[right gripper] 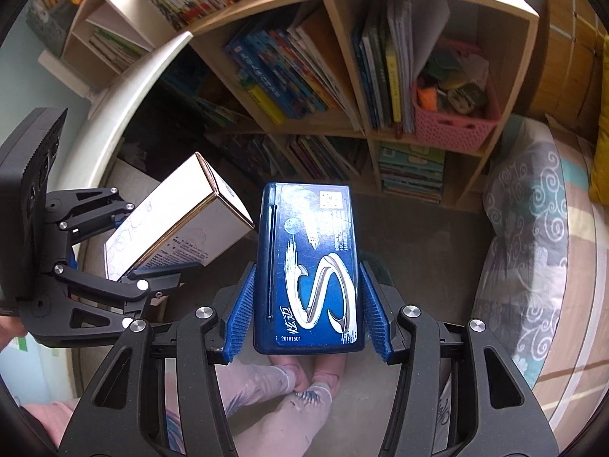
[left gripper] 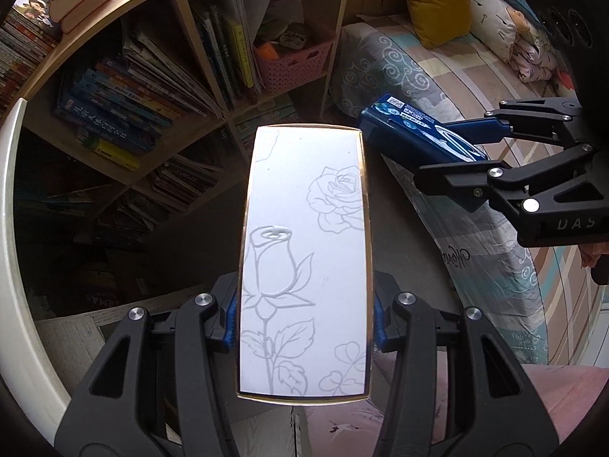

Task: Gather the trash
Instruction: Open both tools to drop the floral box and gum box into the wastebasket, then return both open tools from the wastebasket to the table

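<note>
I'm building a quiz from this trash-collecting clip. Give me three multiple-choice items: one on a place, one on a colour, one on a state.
1. Where is the pink basket?
A. in a bookshelf compartment
B. on the bed
C. on the floor

2. What colour is the box in the right gripper?
A. white
B. blue
C. yellow

3. How is the white rose-print box held?
A. lying on the floor
B. balanced on books
C. clamped in the left gripper

Key:
1 A, it sits in the bookshelf beside upright books.
2 B, the blue box fills its jaws.
3 C, pads press both its sides.
</note>
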